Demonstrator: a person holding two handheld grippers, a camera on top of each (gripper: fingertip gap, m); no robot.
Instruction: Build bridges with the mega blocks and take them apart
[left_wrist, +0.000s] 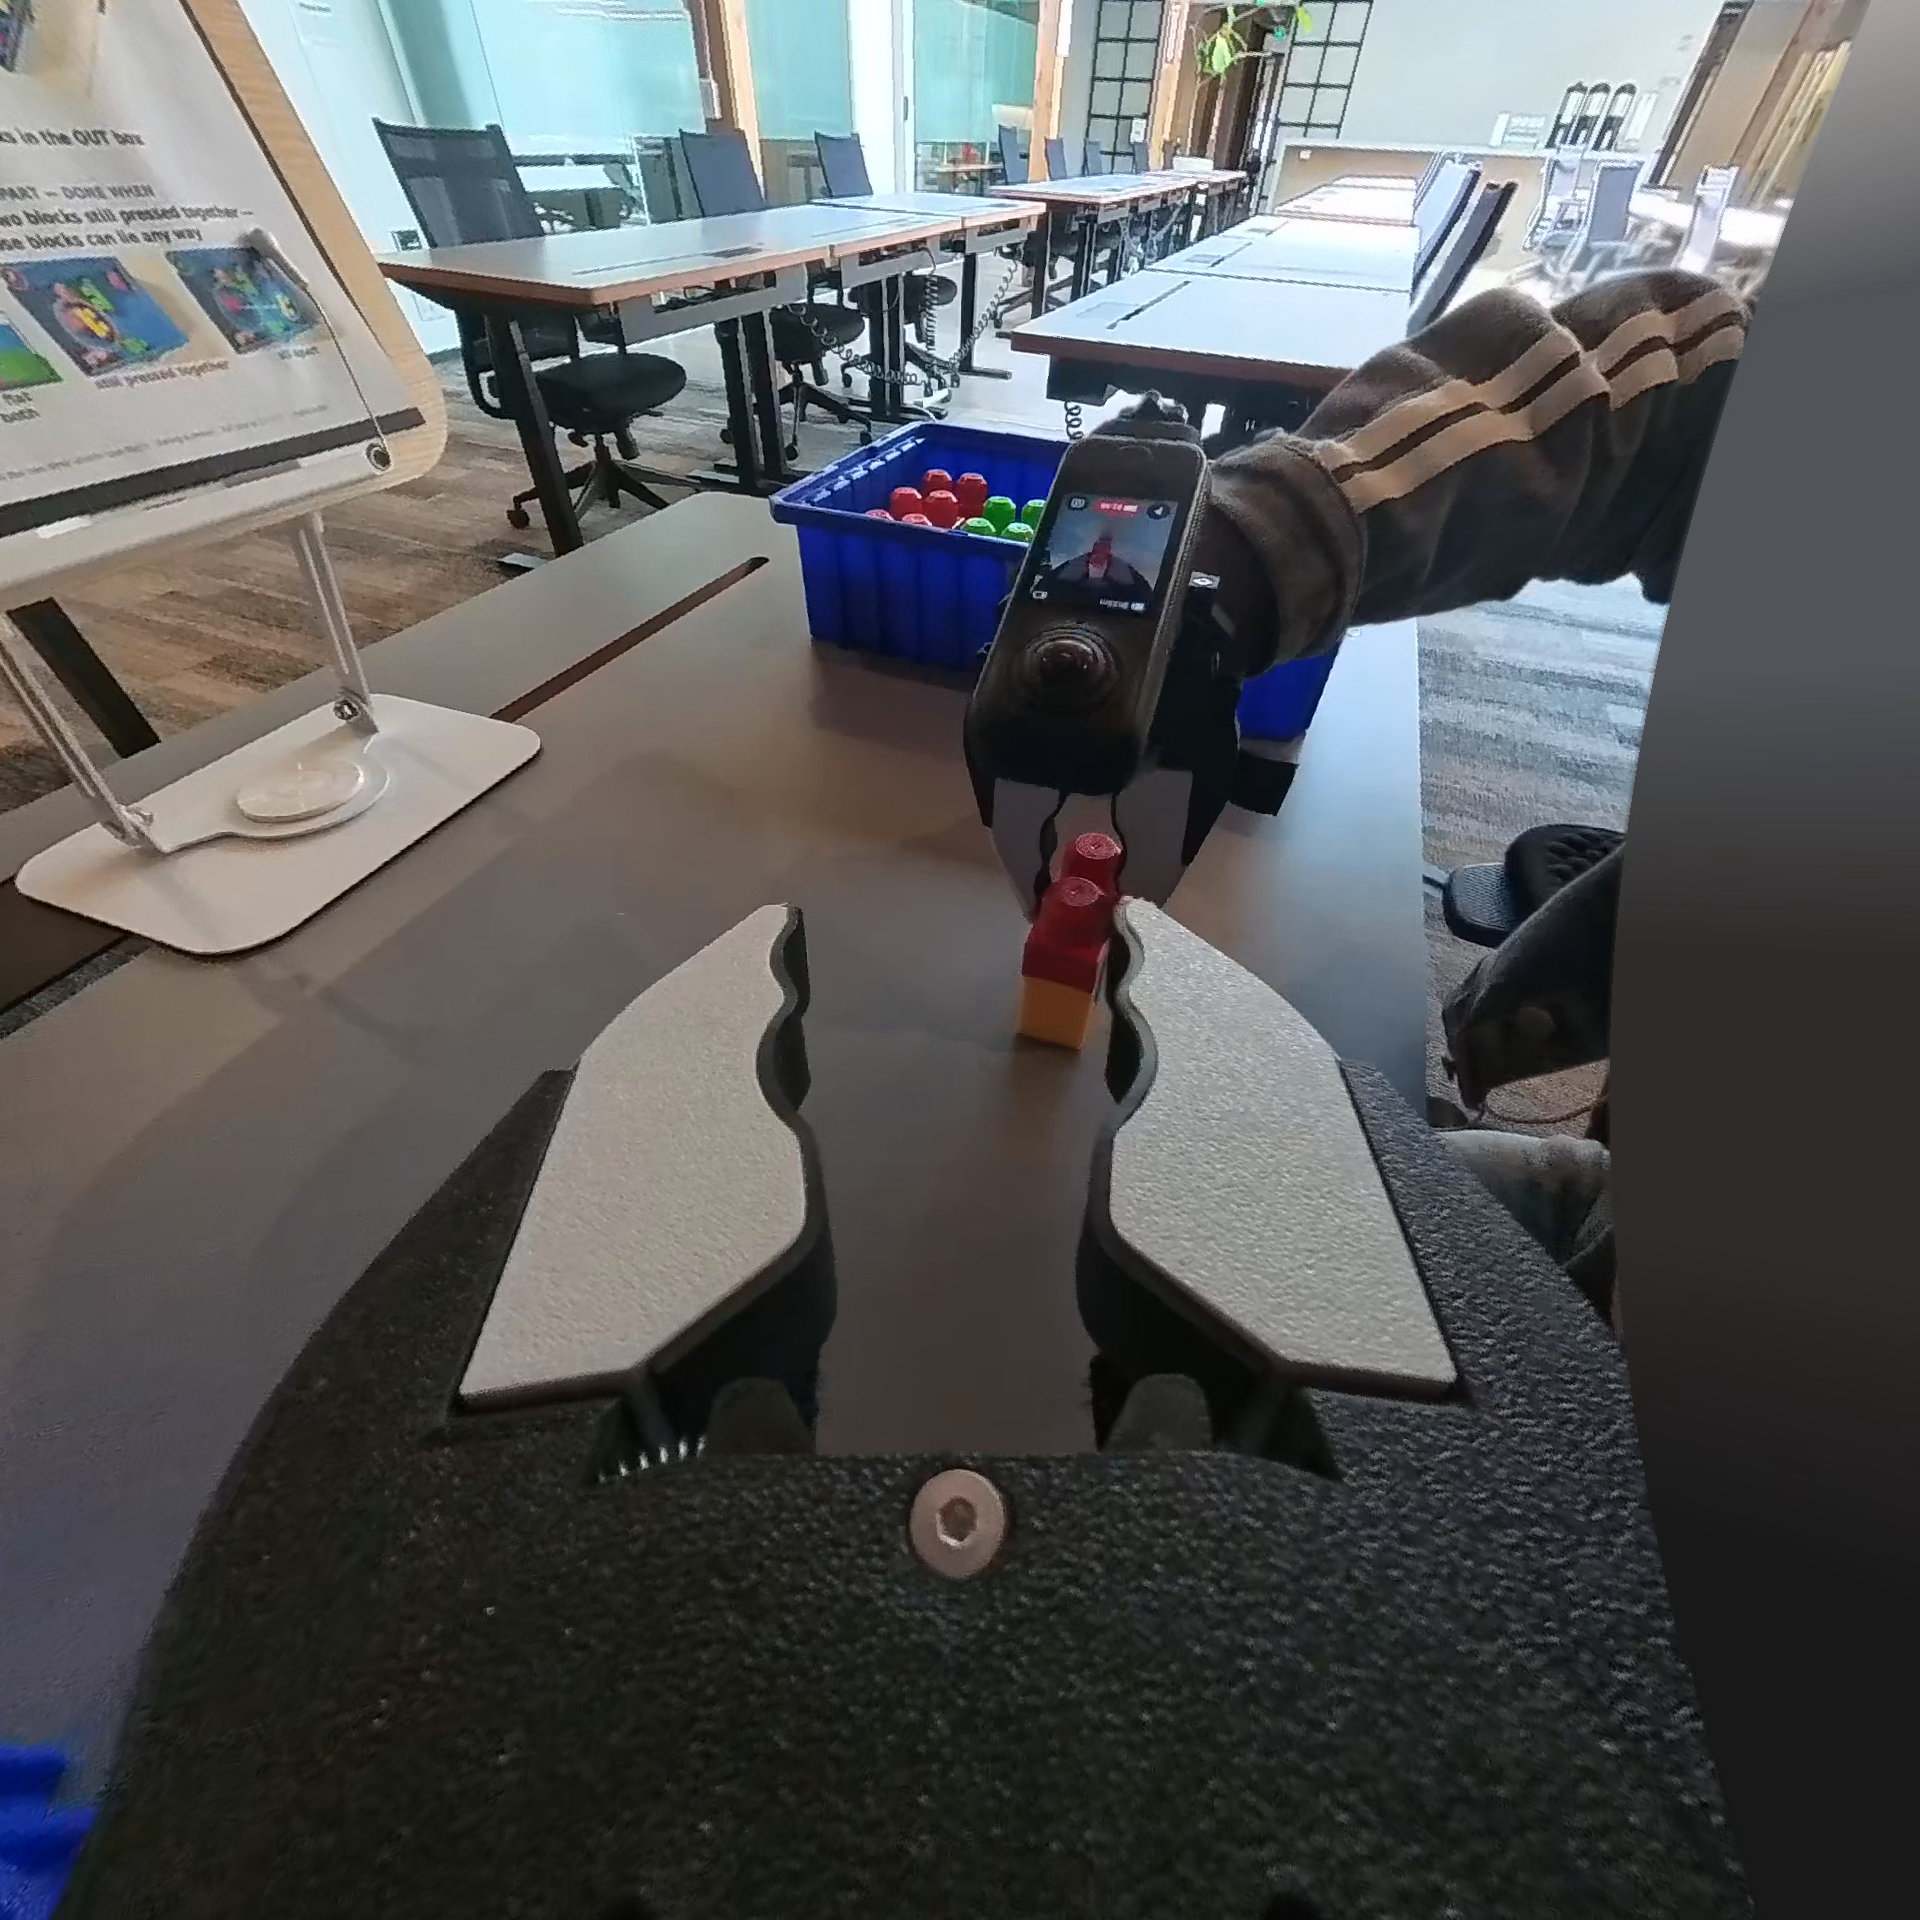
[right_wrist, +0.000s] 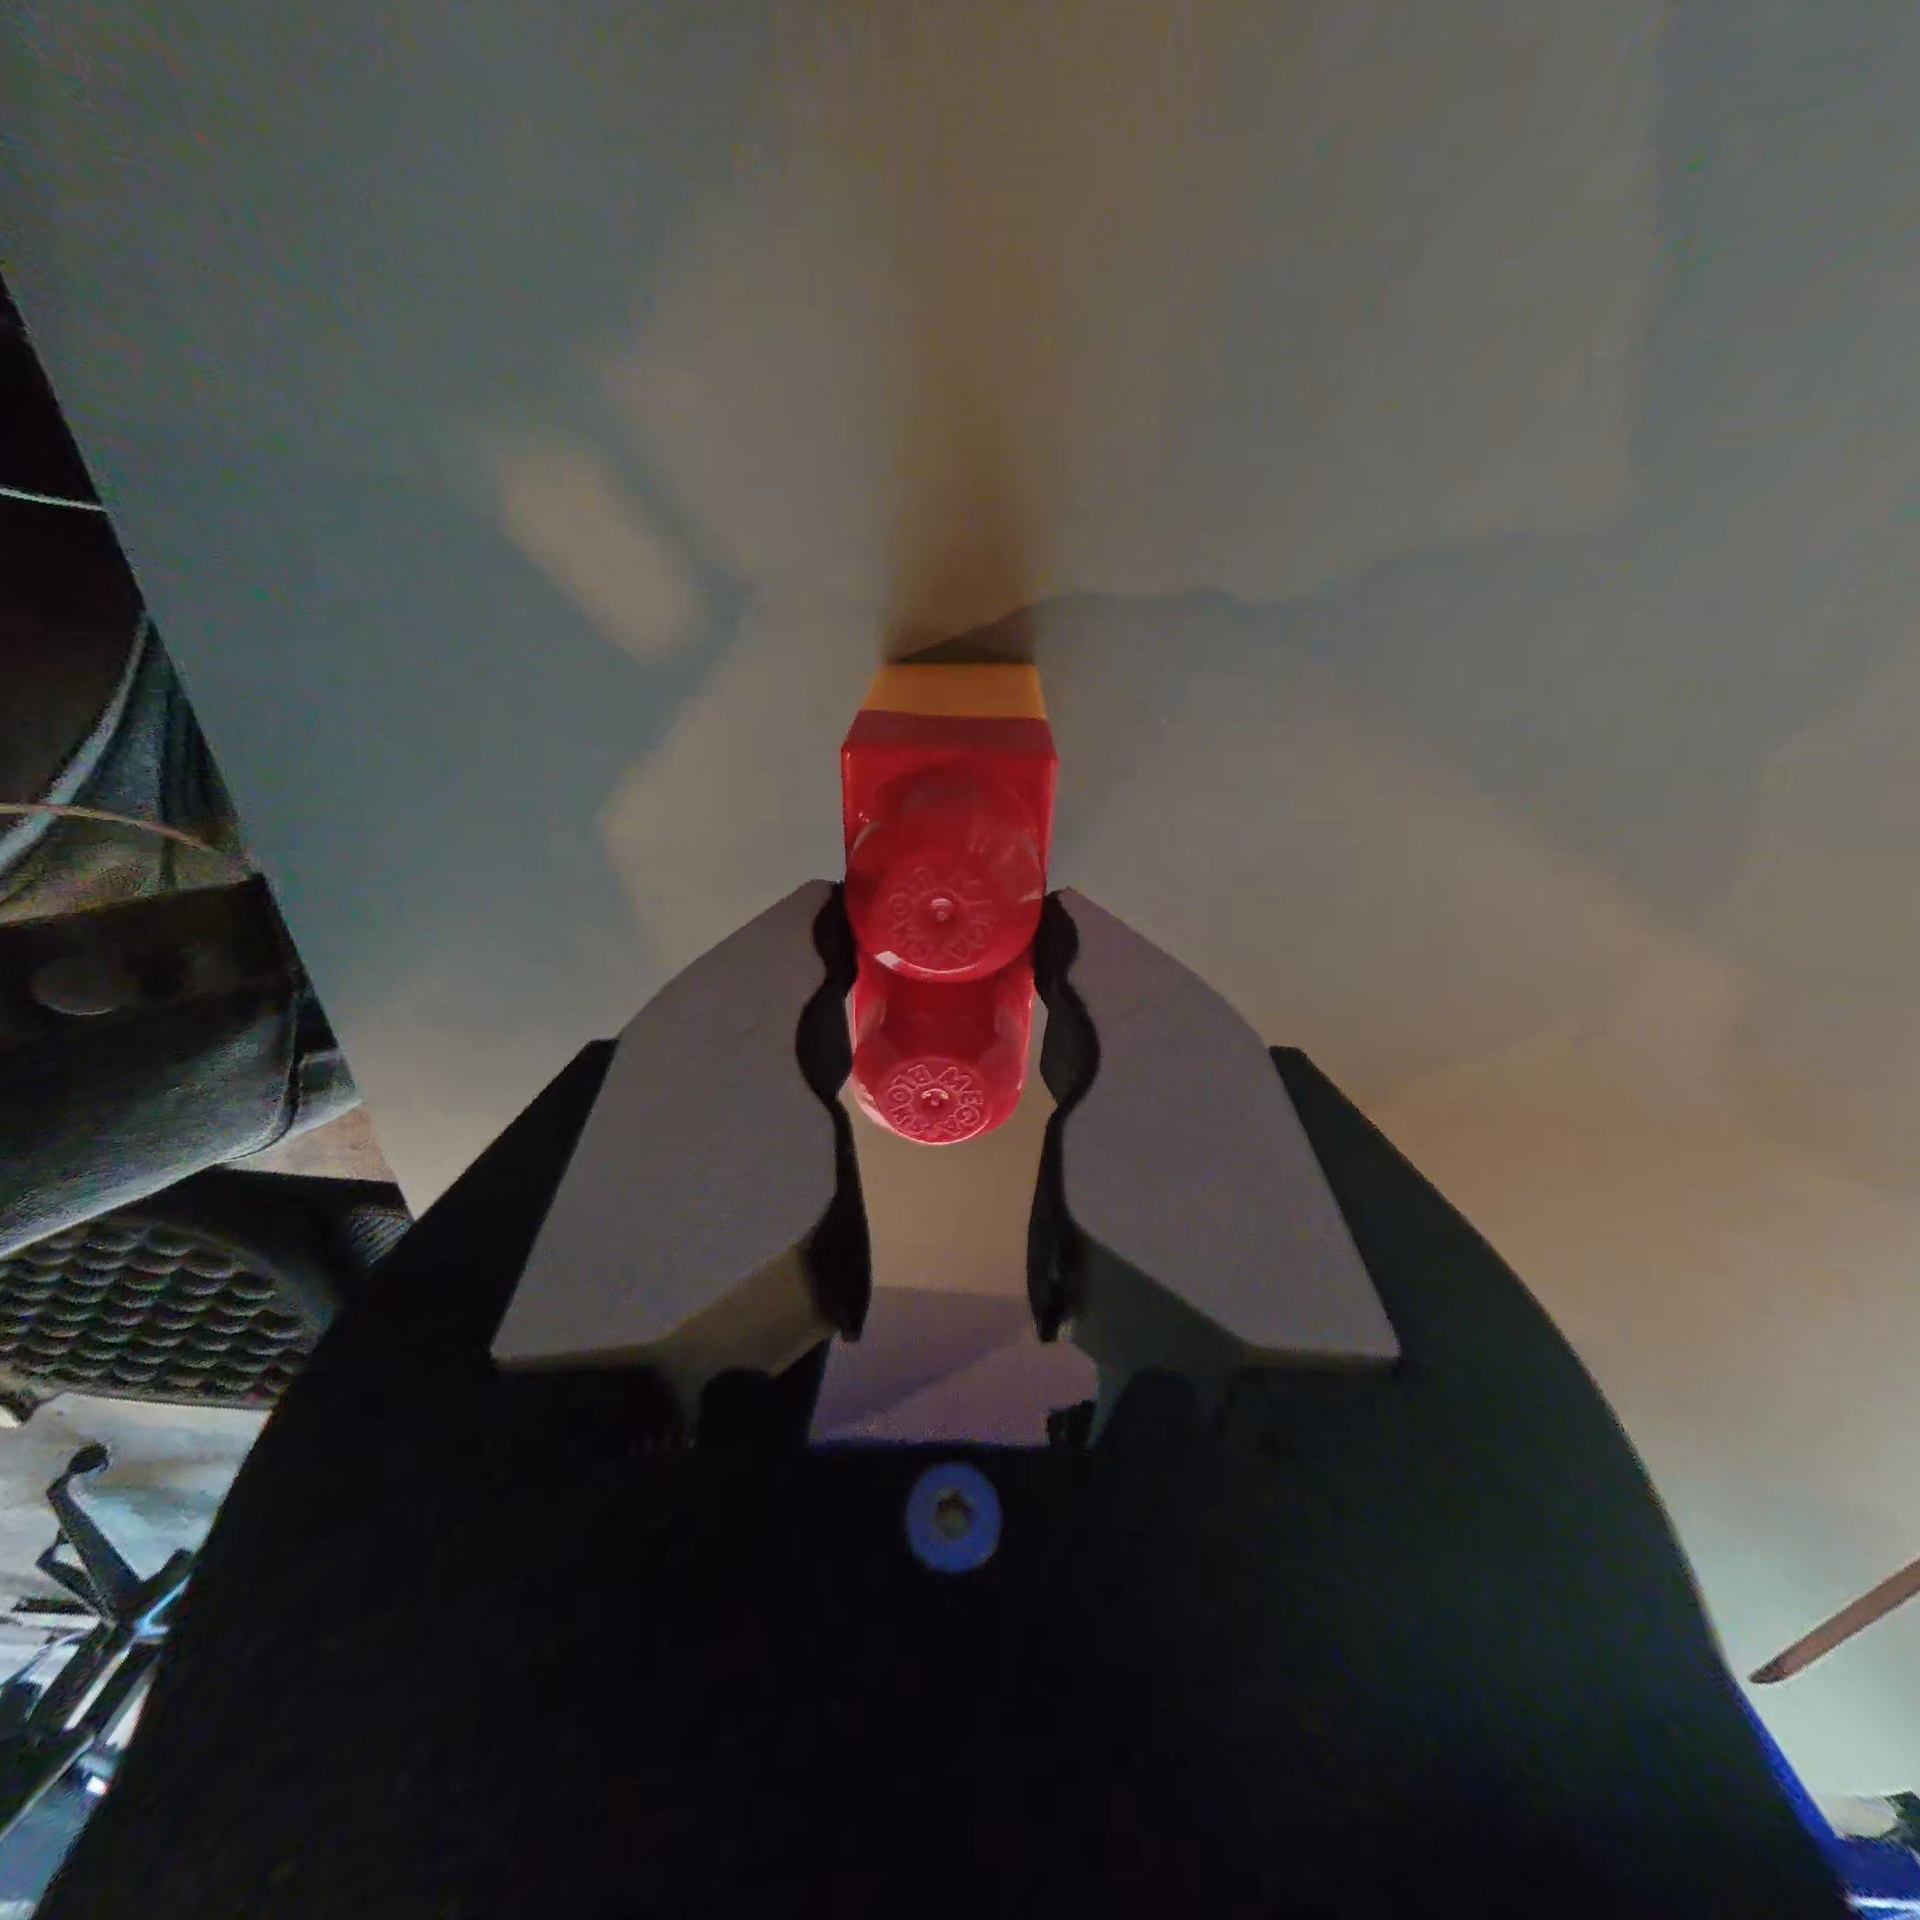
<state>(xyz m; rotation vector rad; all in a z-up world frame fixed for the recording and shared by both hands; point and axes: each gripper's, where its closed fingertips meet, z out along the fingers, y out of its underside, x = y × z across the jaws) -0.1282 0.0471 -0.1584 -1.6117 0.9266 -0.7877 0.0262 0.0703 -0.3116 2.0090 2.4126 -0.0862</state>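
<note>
Red block sat stacked on a yellow block on the dark table. My right gripper came from above, its fingers closed around the red studs. My left gripper stood open, its right fingertip beside the stack. Behind stood the blue bin of blocks.

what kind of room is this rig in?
Looks like an open office or training room: rows of long desks with mesh office chairs and glass partitions behind. The work table holds a blue bin of blocks and an instruction sheet stand.
</note>
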